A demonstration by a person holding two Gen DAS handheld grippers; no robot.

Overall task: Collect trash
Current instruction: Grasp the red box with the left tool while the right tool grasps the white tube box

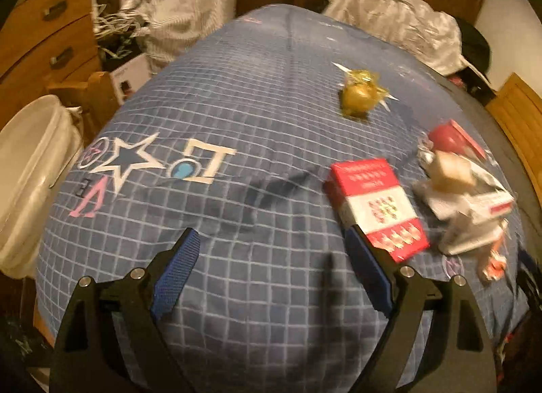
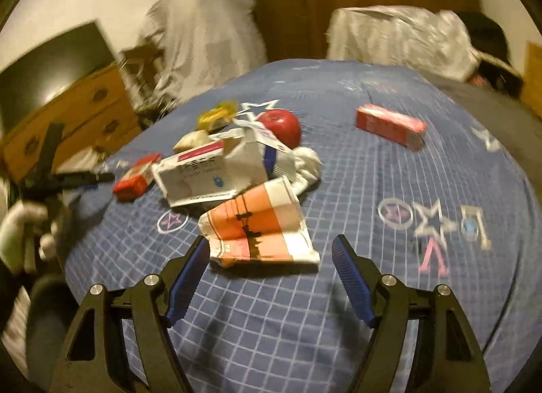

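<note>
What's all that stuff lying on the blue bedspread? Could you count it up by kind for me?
Red boxes: 2
White boxes: 2
Red apple: 1
Orange-and-white wrapper: 1
Gold wrapper: 1
Crumpled white tissue: 1
Beige lump: 1
Total: 9, as far as the blur lets me tell.

From my right wrist view, a heap of cartons (image 2: pixel 216 169) sits left of the bed's (image 2: pixel 271 325) middle, a flattened wrapper (image 2: pixel 261 233) at its near side, an apple (image 2: pixel 283 127) behind it. A small box (image 2: pixel 135 178) lies just left of the heap, and a long box (image 2: pixel 389 125) lies well apart toward the right edge. A bin (image 1: pixel 30 176) stands off the bed's left edge in my left wrist view.
</note>
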